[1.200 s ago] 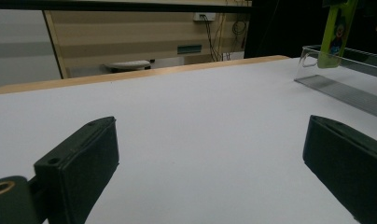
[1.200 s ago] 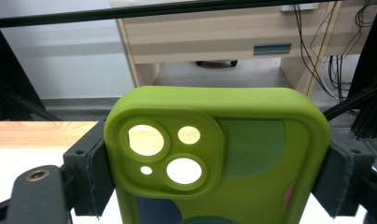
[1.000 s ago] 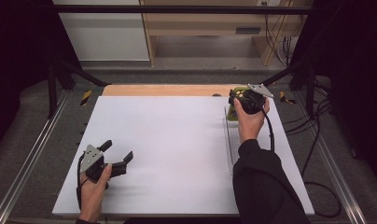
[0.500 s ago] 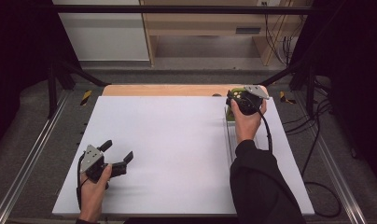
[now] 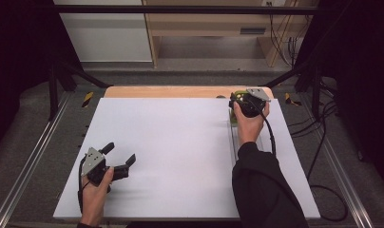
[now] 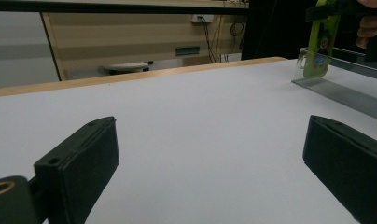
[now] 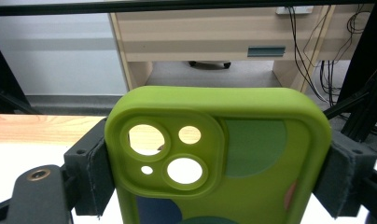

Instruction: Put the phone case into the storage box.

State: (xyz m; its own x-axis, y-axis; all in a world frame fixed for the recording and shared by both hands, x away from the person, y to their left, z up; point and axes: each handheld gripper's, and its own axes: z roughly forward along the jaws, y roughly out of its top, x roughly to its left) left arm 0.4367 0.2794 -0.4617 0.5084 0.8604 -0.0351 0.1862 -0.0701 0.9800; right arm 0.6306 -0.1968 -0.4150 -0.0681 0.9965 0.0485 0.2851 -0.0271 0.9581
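One thing in play: a green phone case (image 7: 219,158), clamped across its width by my right gripper (image 5: 244,105), a finger pad (image 7: 91,170) pressed on each long edge. Right gripper view has the case's back towards the lens, camera cutout up, long axis running up and down between the pads.

Position: far right of the desk (image 5: 180,156), close to its back edge. Left gripper view shows the case (image 6: 319,44) standing upright with its lower end at the far end of a clear rack (image 6: 350,79), a long transparent strip lying along the desk's right side. Whether the case's bottom edge is seated in the strip or just above it I can't tell from here.

Key relation: case is directly over the rack's far end, so I'd judge the next move is straight down, keeping the long axis vertical.

My left gripper (image 5: 119,161) rests at the near left of the desk, well apart from the case, fingers (image 6: 79,172) spread wide and holding nothing. Right is the working hand.

Writing: none legible. Case carries coloured shapes, dark green and blue, no brand I can read.
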